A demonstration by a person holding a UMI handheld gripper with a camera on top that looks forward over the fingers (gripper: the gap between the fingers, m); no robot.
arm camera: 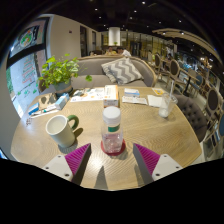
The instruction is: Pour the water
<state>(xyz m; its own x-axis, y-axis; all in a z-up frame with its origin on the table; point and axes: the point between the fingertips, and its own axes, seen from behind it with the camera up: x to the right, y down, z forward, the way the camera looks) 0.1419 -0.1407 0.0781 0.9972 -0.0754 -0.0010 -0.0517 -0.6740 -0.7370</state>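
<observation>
Gripper point(112, 158) fingers stand wide apart over a round wooden table point(150, 130), magenta pads point(77, 157) facing inward and holding nothing. Between them, just ahead at 12 o'clock, a clear bottle point(112, 130) with a white cap and pinkish base rests on the table. A white mug point(61, 130) sits at 10 o'clock, a glass point(166, 106) at 2 o'clock, a potted plant point(58, 72) beyond.
</observation>
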